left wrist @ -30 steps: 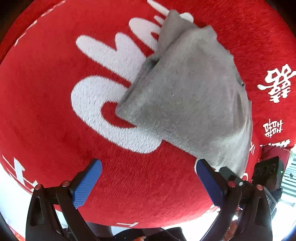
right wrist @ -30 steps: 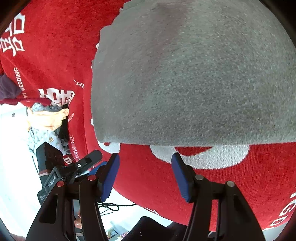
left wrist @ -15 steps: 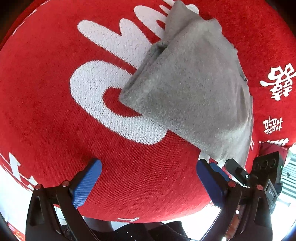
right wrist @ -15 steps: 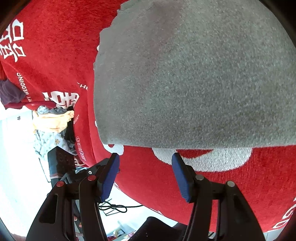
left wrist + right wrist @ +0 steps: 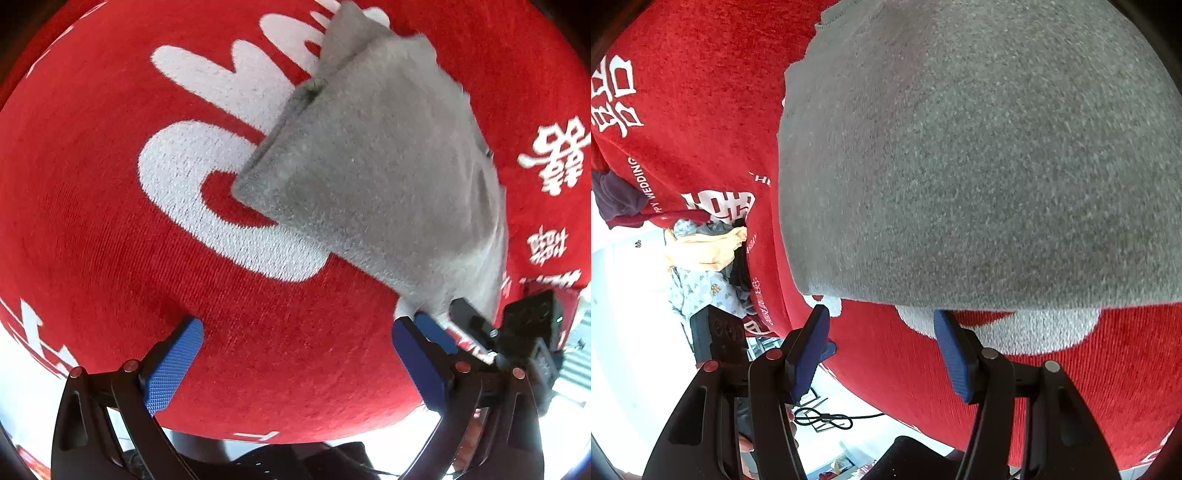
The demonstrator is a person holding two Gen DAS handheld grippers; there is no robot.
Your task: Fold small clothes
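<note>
Left wrist view: my left gripper (image 5: 295,354) hangs over the red cloth (image 5: 110,240), jaws spread wide, nothing between the blue pads (image 5: 173,365). Released. The grey garment (image 5: 376,177) lies folded on the red cloth, up and to the right of my left gripper, well apart from its left pad. The garment covers part of the big white lettering (image 5: 192,177) on the cloth; its rounded folded corner sits over the loop of one white letter. A narrower flap of the garment sticks out at the far end. My right gripper (image 5: 443,325) shows at the garment's near right corner, just beside the right pad of my left gripper; whether it touches the fabric I cannot tell from here. Small white characters (image 5: 554,162) are printed on the cloth right of the garment.

Right wrist view: my right gripper (image 5: 882,332) sits at the garment's near edge, jaws apart, pads (image 5: 955,350) empty and resting just short of the grey garment (image 5: 960,155). Released, not grasping. The garment fills most of this view, lying flat on the red cloth (image 5: 701,92). Left of the garment, past the cloth's edge, is a pile of other clothes (image 5: 701,258), yellow and patterned. A black cable (image 5: 827,421) lies on the floor below the cloth's edge.
</note>
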